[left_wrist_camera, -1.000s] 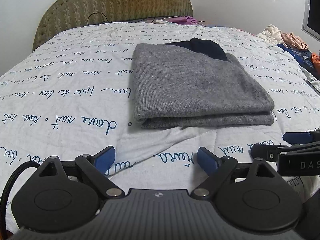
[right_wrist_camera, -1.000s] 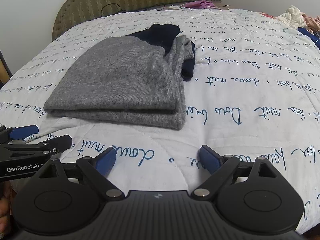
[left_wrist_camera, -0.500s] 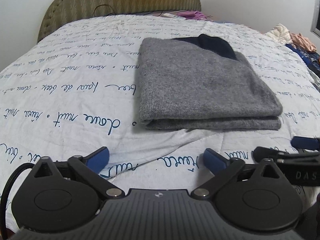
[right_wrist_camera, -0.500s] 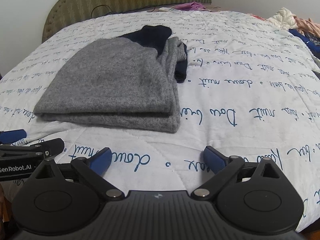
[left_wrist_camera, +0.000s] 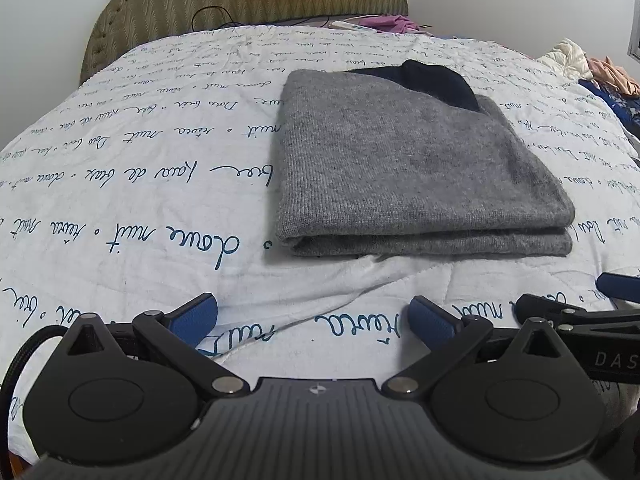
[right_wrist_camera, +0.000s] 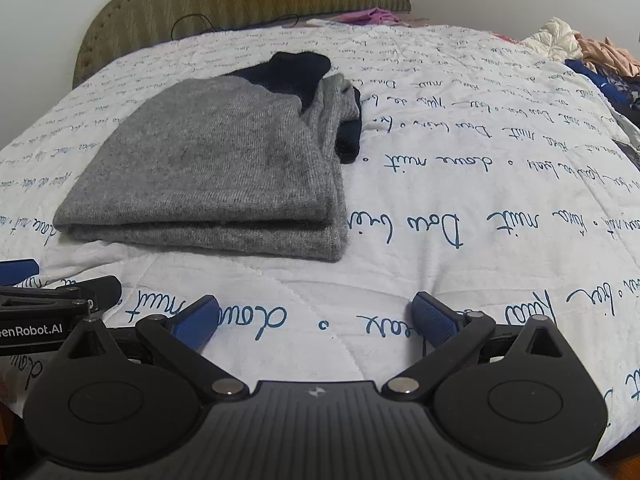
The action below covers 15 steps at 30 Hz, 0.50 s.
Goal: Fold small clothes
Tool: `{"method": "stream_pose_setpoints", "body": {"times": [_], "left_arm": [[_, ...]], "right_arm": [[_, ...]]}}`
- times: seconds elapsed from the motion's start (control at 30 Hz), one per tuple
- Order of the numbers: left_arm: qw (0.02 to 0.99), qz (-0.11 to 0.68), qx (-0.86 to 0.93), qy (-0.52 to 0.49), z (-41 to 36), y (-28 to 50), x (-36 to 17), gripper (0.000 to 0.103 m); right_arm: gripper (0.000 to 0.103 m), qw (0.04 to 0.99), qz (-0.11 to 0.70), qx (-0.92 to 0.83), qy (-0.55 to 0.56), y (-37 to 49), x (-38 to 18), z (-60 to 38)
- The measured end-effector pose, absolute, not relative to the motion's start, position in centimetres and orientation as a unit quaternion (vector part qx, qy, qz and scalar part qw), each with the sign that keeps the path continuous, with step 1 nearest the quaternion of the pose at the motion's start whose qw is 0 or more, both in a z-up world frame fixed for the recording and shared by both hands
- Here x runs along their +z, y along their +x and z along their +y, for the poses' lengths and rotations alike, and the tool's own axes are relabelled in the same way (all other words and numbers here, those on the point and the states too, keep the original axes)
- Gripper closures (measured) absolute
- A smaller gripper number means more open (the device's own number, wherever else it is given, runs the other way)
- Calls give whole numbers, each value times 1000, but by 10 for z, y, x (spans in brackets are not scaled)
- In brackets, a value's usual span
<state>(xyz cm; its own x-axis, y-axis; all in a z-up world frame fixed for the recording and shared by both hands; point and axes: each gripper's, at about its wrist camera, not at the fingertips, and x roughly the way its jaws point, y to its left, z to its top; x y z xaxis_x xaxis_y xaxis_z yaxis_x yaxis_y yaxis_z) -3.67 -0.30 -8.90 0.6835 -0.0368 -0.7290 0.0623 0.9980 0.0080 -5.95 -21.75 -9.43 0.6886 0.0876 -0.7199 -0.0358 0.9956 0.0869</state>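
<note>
The left tool [left_wrist_camera: 314,316] is spread wide, its blue pads [left_wrist_camera: 194,314] well apart with nothing between them but the bedspread [left_wrist_camera: 120,184]; its jaws have just been opening, and no cloth is in the gap. The right tool [right_wrist_camera: 316,314] stands the same way, released, its blue pads [right_wrist_camera: 434,314] splayed to either side over bare quilt, and it too has just been opening with nothing gripped. Neither tool touches the garment. The two are close together, side by side near the front edge of the bed: in the left wrist view the right tool shows at the right margin, and in the right wrist view the left tool shows at the left margin. The grey sweater [left_wrist_camera: 400,160] lies folded into a flat rectangle on the bedspread, ahead of both tools and apart from them, its doubled front edge facing them. A dark navy part [right_wrist_camera: 296,72] of the garment sticks out at the far end and along its right side. From the left tool the sweater sits ahead and to the right; from the right tool, ahead and to the left. A padded headboard [right_wrist_camera: 240,4] stands beyond, and a heap of loose clothes [right_wrist_camera: 592,52] lies at the bed's far right edge.
</note>
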Motion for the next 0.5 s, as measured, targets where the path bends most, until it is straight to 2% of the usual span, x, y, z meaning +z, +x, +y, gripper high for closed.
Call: {"method": "stream_pose_setpoints", "body": {"times": [0.5], "left_arm": [[916,400,-27,11,-2,-36,-88,0]], "right_arm": [[0,916,399,36,29,-59,-95,-217]]}}
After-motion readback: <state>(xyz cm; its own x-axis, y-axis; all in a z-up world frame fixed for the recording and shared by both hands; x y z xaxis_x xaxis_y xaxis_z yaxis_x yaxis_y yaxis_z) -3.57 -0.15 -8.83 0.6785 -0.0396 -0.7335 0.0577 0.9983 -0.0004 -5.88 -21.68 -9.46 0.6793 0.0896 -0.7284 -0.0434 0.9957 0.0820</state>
